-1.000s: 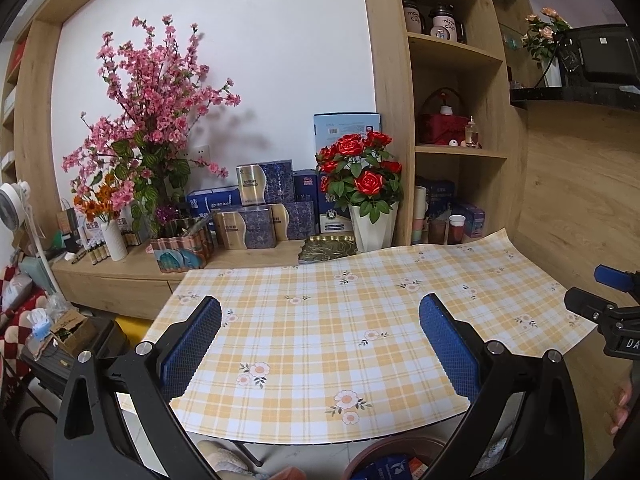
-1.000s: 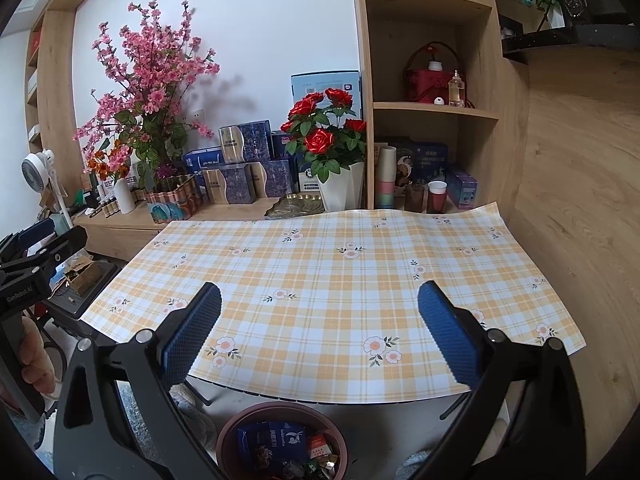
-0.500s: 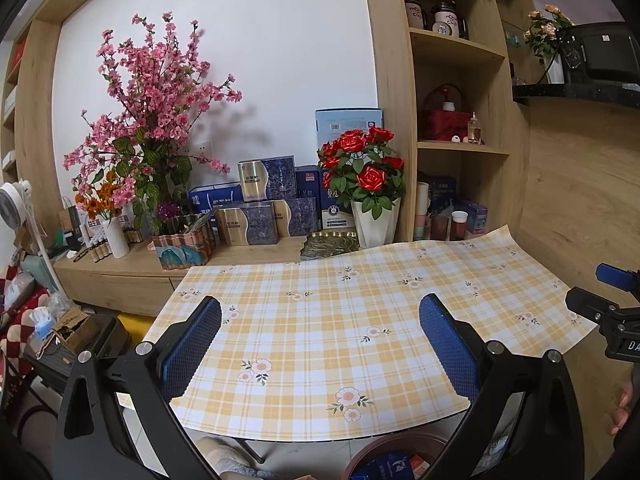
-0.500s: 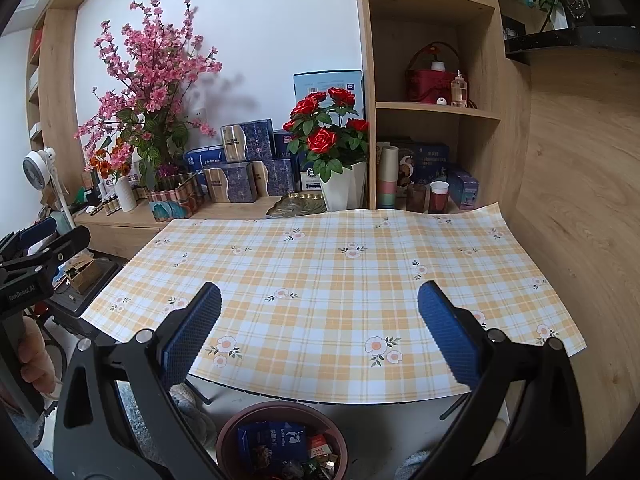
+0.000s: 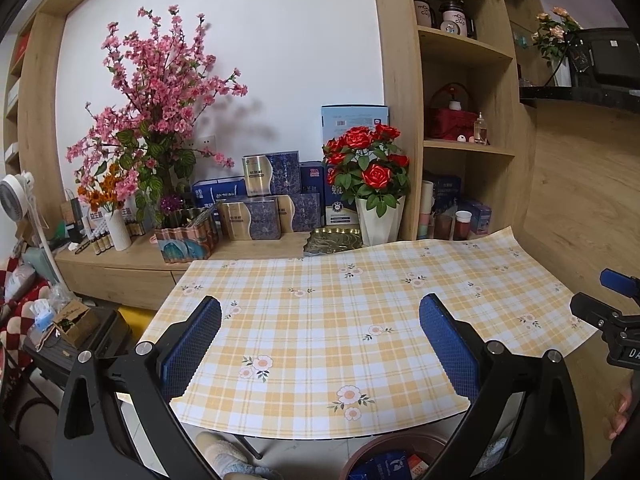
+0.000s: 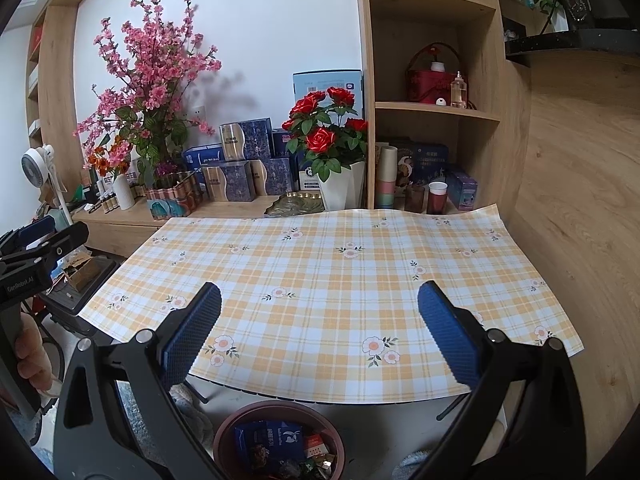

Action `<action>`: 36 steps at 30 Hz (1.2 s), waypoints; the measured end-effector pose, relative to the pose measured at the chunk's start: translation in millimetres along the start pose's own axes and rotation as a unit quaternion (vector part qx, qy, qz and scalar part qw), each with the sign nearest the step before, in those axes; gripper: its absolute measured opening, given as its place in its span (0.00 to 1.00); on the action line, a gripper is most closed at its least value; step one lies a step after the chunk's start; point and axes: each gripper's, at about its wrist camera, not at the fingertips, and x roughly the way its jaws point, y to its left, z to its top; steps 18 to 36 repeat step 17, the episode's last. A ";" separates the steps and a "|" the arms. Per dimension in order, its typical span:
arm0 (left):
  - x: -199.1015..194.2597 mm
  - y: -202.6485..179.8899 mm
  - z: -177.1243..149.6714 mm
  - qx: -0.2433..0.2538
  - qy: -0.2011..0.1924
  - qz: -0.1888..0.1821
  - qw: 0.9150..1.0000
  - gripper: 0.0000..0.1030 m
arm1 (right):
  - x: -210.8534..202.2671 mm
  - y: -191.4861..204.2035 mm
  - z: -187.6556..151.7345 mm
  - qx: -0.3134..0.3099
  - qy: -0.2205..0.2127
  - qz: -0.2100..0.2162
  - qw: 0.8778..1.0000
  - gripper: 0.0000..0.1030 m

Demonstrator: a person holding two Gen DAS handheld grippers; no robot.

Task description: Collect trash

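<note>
Both jaws spread wide and empty, left gripper (image 5: 320, 344) and right gripper (image 6: 319, 340) above a bare checked tabletop (image 6: 340, 280), wrappers (image 6: 280, 446) piled in the bin (image 6: 224, 438) below: collecting seemingly done.

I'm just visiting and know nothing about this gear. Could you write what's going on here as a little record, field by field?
Setting: table with a yellow plaid cloth, wooden shelves behind
Trash: wrappers already in a brown bin on the floor below the table's near edge
Tabletop: no trash seen on the cloth
Left gripper: jaws wide apart, holding nothing
Right gripper: jaws wide apart, holding nothing
Background: red roses in a white pot, pink blossom branches, blue boxes
</note>
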 end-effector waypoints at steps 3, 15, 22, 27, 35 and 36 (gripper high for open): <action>0.0 -0.2 -1.0 0.001 0.000 0.003 1.000 0.94 | 0.7 -0.7 -0.1 0.000 0.000 0.000 1.000 0.94; -0.5 -2.0 -4.4 0.015 -0.003 0.011 1.000 0.94 | 3.3 -4.1 -1.7 0.000 0.002 0.000 1.000 0.94; -1.2 -3.4 -6.2 0.024 -0.006 0.011 1.000 0.94 | 3.3 -4.8 -1.8 0.000 0.001 0.000 1.000 0.94; -1.2 -3.4 -6.2 0.024 -0.006 0.011 1.000 0.94 | 3.3 -4.8 -1.8 0.000 0.001 0.000 1.000 0.94; -1.2 -3.4 -6.2 0.024 -0.006 0.011 1.000 0.94 | 3.3 -4.8 -1.8 0.000 0.001 0.000 1.000 0.94; -1.2 -3.4 -6.2 0.024 -0.006 0.011 1.000 0.94 | 3.3 -4.8 -1.8 0.000 0.001 0.000 1.000 0.94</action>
